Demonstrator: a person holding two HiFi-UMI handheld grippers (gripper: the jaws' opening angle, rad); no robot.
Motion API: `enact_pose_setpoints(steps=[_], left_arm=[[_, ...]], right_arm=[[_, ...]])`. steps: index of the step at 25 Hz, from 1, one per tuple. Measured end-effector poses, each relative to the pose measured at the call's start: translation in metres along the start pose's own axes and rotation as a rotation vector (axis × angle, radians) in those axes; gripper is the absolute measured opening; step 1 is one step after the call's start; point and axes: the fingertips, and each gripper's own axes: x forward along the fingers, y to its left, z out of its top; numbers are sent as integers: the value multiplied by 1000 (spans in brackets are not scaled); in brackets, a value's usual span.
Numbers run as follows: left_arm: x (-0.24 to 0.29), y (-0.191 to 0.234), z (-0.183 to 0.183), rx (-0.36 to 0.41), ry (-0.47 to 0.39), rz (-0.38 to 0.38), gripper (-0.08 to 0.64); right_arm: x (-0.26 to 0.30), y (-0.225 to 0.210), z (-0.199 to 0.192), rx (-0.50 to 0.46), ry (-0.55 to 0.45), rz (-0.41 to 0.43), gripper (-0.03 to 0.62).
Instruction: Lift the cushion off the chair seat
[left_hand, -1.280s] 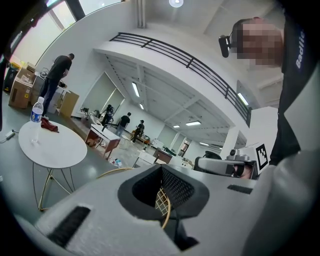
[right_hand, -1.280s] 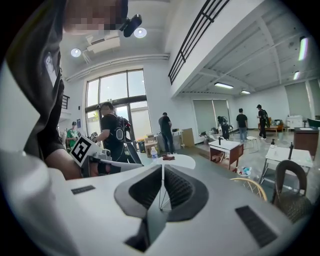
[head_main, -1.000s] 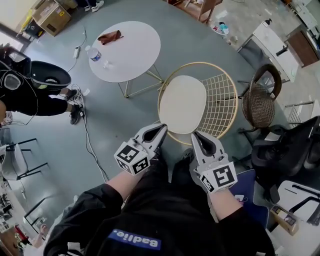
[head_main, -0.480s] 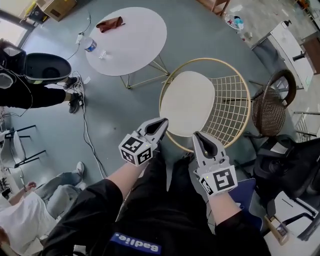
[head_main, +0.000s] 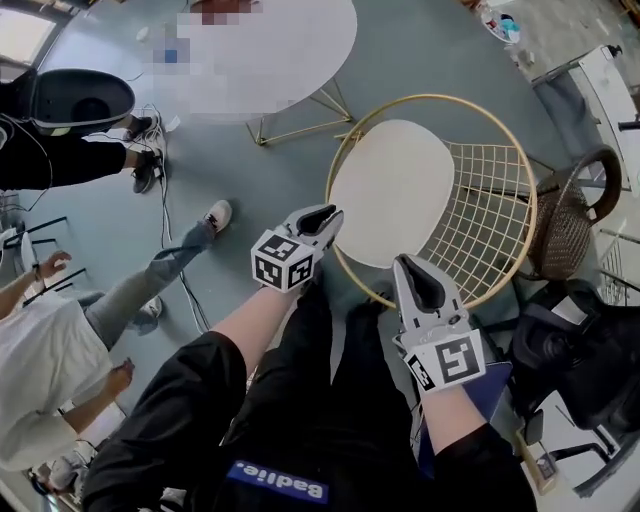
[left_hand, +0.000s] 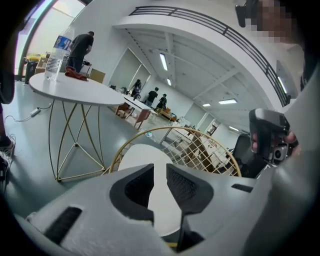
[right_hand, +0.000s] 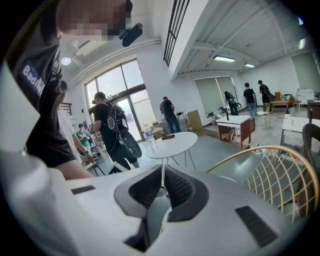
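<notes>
A cream oval cushion (head_main: 390, 190) lies on the seat of a gold wire chair (head_main: 432, 99). My left gripper (head_main: 325, 215) hovers at the cushion's near left edge, just over the chair rim. Its jaws are opening, with a narrow gap and nothing between them; the cushion (left_hand: 134, 156) shows beyond the left gripper (left_hand: 160, 172). My right gripper (head_main: 415, 272) hangs over the chair's near rim, a little short of the cushion. In the right gripper view the right gripper (right_hand: 162, 172) has its pads together and empty, with the gold rim (right_hand: 260, 150) to its right.
A white round table (head_main: 300, 60) on gold legs stands beyond the chair, with a water bottle (left_hand: 57, 50) and a red cloth on it. A person in white (head_main: 40, 350) sits at the left. A dark wicker chair (head_main: 580, 210) stands right. A cable (head_main: 168, 250) crosses the floor.
Both grippers have sunk toward the chair's near rim, the left one more. The left jaws have parted slightly. A seated person has come into view at the left.
</notes>
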Motion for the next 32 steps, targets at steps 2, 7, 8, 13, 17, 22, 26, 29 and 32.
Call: enact_pose_setpoints(steps=[2, 7, 8, 13, 17, 22, 26, 29, 32], left_arm=[[11, 15, -15, -21, 33, 16, 110], [38, 51, -49, -58, 106, 51, 148], [43, 58, -54, -66, 114, 55, 154], [62, 84, -74, -147, 144, 57, 203], [79, 99, -89, -164, 172, 44, 228], [98, 109, -102, -188, 201, 18, 250], [106, 99, -109, -169, 262, -25, 249], [105, 93, -111, -161, 306, -33, 234], [101, 85, -112, -146, 332, -30, 171]], right_arm=[[5, -1, -8, 3, 12, 8, 35], [12, -6, -31, 18, 48, 15, 35], [13, -7, -37, 21, 55, 15, 35], [15, -6, -55, 47, 80, 26, 35], [19, -7, -65, 76, 81, 34, 35], [27, -6, -78, 81, 84, 45, 35], [26, -3, -83, 78, 95, 38, 35], [22, 0, -81, 78, 105, 27, 35], [15, 2, -76, 71, 102, 24, 35]])
